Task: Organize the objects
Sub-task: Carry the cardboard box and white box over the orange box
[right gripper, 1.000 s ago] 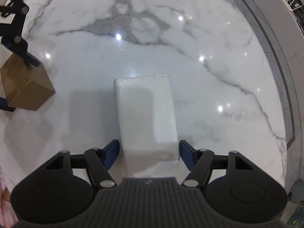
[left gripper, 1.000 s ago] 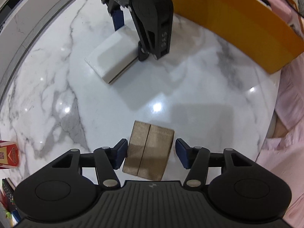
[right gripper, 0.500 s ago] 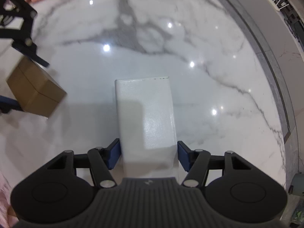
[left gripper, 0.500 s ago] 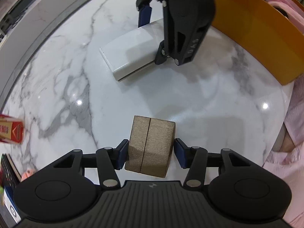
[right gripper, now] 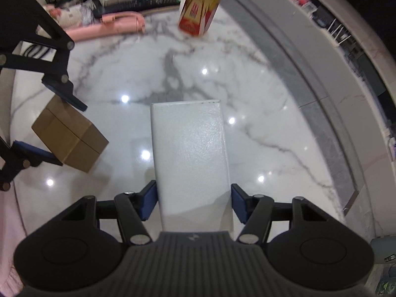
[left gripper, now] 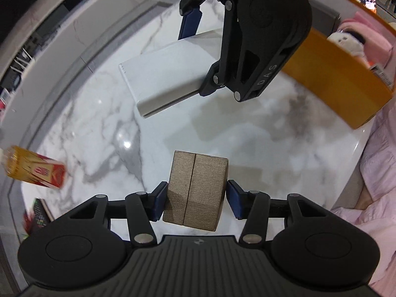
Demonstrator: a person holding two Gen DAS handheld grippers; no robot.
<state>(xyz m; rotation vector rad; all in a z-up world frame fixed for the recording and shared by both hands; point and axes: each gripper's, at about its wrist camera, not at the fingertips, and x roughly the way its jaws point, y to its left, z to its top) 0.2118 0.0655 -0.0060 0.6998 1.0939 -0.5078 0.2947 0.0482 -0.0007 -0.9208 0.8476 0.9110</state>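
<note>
The white box (right gripper: pixel 189 158), frame centre above the marble counter (right gripper: pixel 259 113), is pinched by the right claw (right gripper: pixel 193 204); it should be kept level during transfer. The brown cardboard box (left gripper: pixel 196 189), lower centre, is clamped in the left claw (left gripper: pixel 195 201); collision should be avoided.

Two wrist fisheyes, steeply downward, close — sharing marble tabletop (left gripper: pixel 259 128)

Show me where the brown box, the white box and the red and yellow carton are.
brown box (left gripper: pixel 198 190), left wrist view, top face by the seam.
white box (right gripper: pixel 189 153), right wrist view, middle of top face.
red and yellow carton (right gripper: pixel 198 10), right wrist view, front panel.
</note>
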